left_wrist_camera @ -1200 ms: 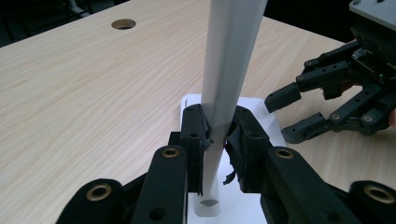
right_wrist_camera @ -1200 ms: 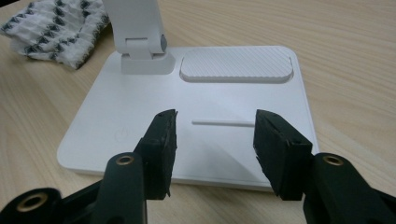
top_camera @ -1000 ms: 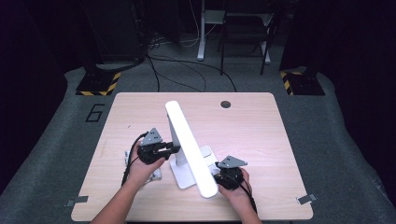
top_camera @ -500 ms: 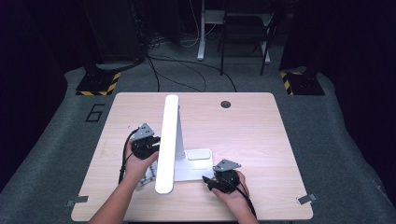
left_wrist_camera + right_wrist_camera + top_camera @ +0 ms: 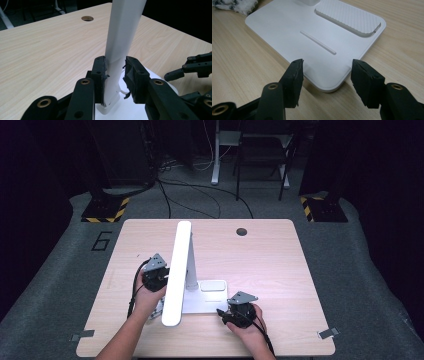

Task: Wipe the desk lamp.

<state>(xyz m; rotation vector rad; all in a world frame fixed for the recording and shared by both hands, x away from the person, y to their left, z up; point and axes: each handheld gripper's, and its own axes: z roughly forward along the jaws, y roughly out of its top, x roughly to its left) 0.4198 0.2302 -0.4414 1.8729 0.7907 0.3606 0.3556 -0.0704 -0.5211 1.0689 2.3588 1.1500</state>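
A white desk lamp (image 5: 186, 270) stands on a light wooden table (image 5: 280, 260), slightly left of centre and toward the near edge. Its flat rectangular base (image 5: 210, 302) rests on the tabletop and carries a ribbed pad (image 5: 348, 16) and a narrow raised strip (image 5: 318, 42). An upright post (image 5: 113, 77) rises from the base, and the long light bar (image 5: 179, 265) runs above it from the near edge toward the far side.

The left gripper (image 5: 156, 276) sits at the lamp's left side. In the left gripper view (image 5: 115, 77) its jaws bracket the post low down: one pad lies against the post, the other stands just off it, a slim gap showing. These jaws have just been opening slightly, with the post between them.

The right gripper (image 5: 239, 312) is at the near right corner of the base. In the right gripper view (image 5: 325, 75) its jaws stand wide on either side of that corner, pads clear of it; they have just been closing a little.

A patterned cloth (image 5: 235, 6) lies just beside the base's far left corner.
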